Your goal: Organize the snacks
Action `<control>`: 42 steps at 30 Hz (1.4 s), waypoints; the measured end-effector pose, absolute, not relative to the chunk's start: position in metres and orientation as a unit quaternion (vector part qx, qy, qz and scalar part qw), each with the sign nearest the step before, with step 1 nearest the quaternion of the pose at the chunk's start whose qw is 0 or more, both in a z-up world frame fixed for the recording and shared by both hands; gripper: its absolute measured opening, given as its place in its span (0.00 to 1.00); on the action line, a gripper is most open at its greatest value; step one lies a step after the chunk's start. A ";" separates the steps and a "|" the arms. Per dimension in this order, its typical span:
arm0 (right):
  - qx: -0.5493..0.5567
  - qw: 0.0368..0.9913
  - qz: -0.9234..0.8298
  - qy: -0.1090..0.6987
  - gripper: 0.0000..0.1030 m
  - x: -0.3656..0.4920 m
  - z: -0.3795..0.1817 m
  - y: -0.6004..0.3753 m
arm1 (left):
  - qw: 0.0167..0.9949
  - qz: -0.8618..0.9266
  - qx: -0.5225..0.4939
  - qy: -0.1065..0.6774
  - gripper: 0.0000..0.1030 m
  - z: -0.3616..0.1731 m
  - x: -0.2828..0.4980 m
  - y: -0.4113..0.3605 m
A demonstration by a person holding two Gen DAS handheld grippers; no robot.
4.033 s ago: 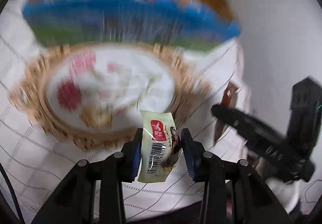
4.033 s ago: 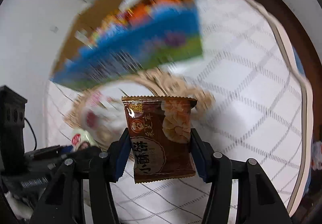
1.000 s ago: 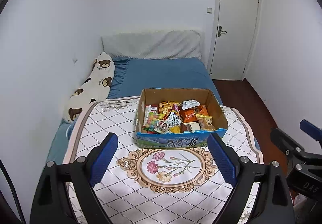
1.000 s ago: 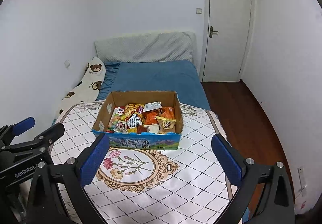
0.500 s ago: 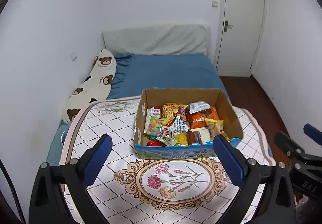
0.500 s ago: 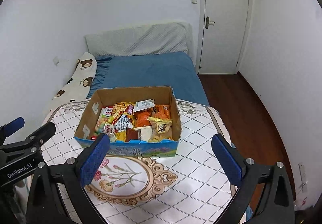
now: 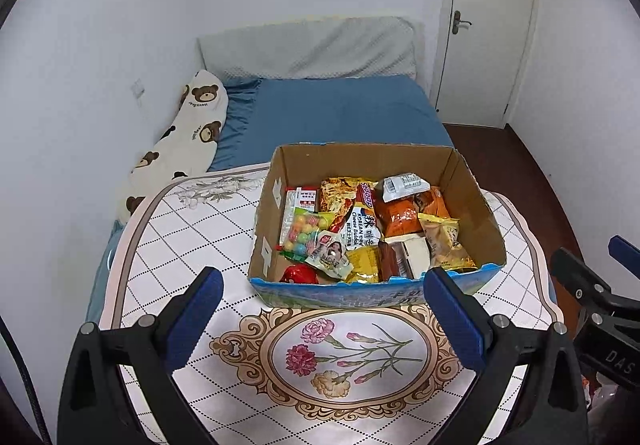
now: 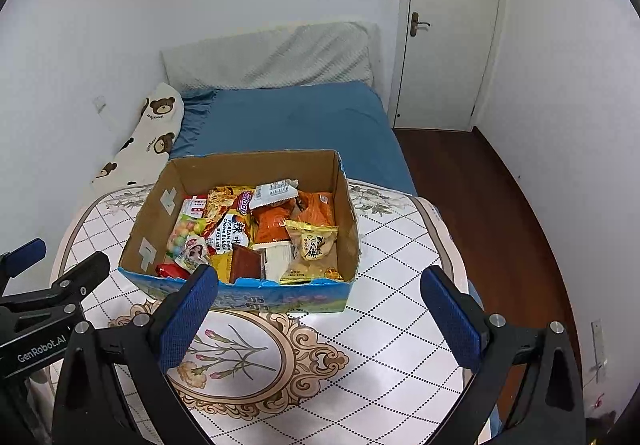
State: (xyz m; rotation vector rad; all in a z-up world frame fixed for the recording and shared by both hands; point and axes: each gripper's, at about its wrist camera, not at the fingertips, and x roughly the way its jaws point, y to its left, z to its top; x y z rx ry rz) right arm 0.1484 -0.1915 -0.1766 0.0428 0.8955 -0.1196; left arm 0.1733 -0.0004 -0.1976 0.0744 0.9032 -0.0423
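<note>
snack box [image 7: 376, 293] beyond left hand-held gripper [image 7: 324, 309], splayed

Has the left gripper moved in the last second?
Yes. The left gripper has moved toward the cardboard snack box: its blue pads now flank the box's front wall.

Soft, even light is filling both pictures, everything is looking sharp with no blur, and the round lens is bending the white walls [image 7: 120, 25] and darkening the corners.

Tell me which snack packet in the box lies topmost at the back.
The white barcode-label packet, resting atop the orange bags; it's the only plain white wrapper back there.
</note>
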 end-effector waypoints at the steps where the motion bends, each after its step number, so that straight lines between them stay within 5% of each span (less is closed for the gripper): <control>1: 0.020 0.899 -0.058 0.434 1.00 0.149 -0.178 -0.192 | 0.899 -0.020 0.036 0.436 1.00 -0.198 0.174 -0.001; 42: 0.027 0.897 -0.059 0.436 1.00 0.140 -0.167 -0.198 | 0.900 -0.018 0.037 0.434 1.00 -0.193 0.165 0.000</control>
